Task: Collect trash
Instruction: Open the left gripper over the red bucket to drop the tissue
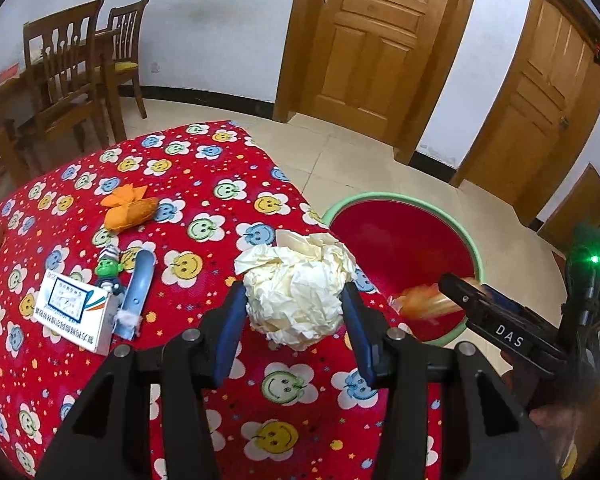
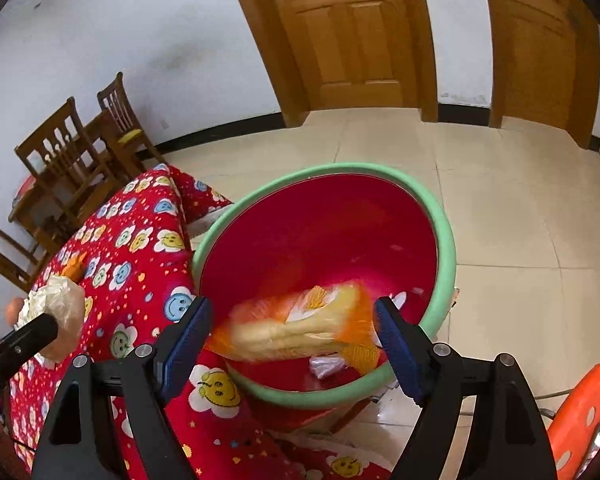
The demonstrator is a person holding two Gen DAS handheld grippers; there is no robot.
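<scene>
Pinching the crumpled paper ball (image 1: 298, 300) across its middle, the left tool (image 1: 296, 328) carries it above the surface (image 1: 204, 200). Light and soft, it should squash rather than slip. The right tool (image 2: 292, 344), spread wide, has a blurred orange wrapper (image 2: 300, 332) loose between its pads, over the red bin (image 2: 446, 256).

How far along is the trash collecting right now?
Done: a clear wrapper lies in the red bin. In hand: right gripper is opening, orange-and-yellow bag blurred between its fingers over the bin; left gripper holds crumpled paper. Left: binning that paper.
</scene>
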